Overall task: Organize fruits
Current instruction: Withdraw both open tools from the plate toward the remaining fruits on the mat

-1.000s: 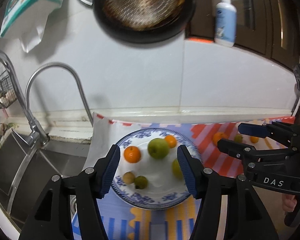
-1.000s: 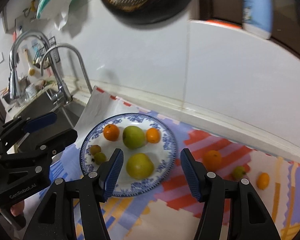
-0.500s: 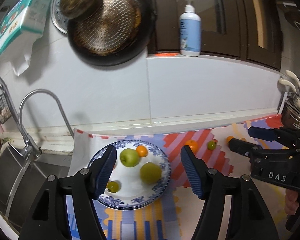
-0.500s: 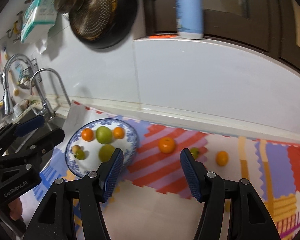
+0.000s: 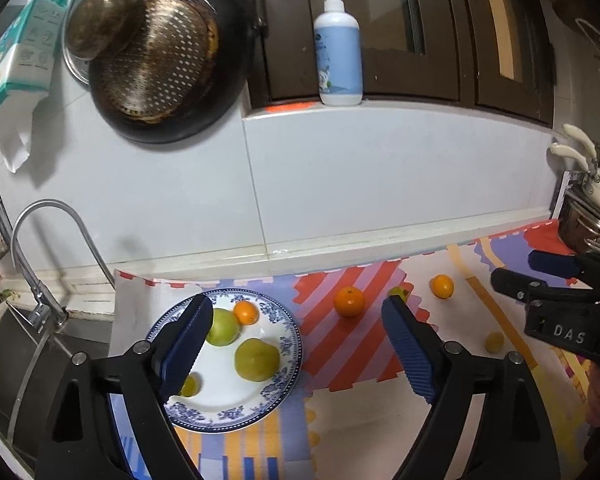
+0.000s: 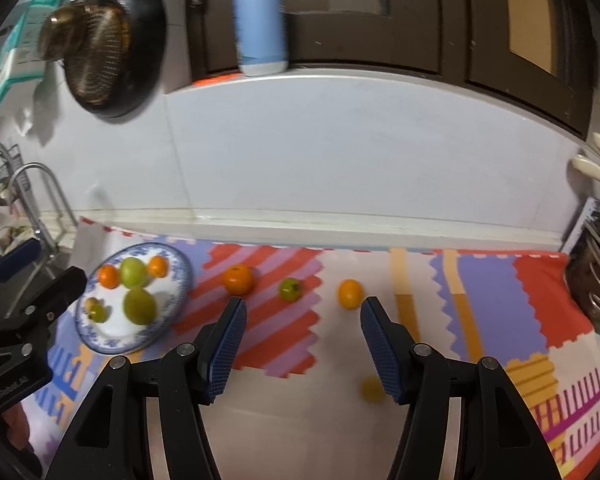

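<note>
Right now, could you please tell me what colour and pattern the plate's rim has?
The plate is white with a blue floral-patterned rim, clearest in the left wrist view.

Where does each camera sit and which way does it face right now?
Left wrist: on the left claw, angled down at the plate; its opening jaws are empty, the right claw beside it.
Right wrist: on the right claw, facing the mat; the left claw shows.
Shared: plate, large orange, soap bottle.

Black grippers [image 5: 296, 344], blue ribbed jaws
</note>
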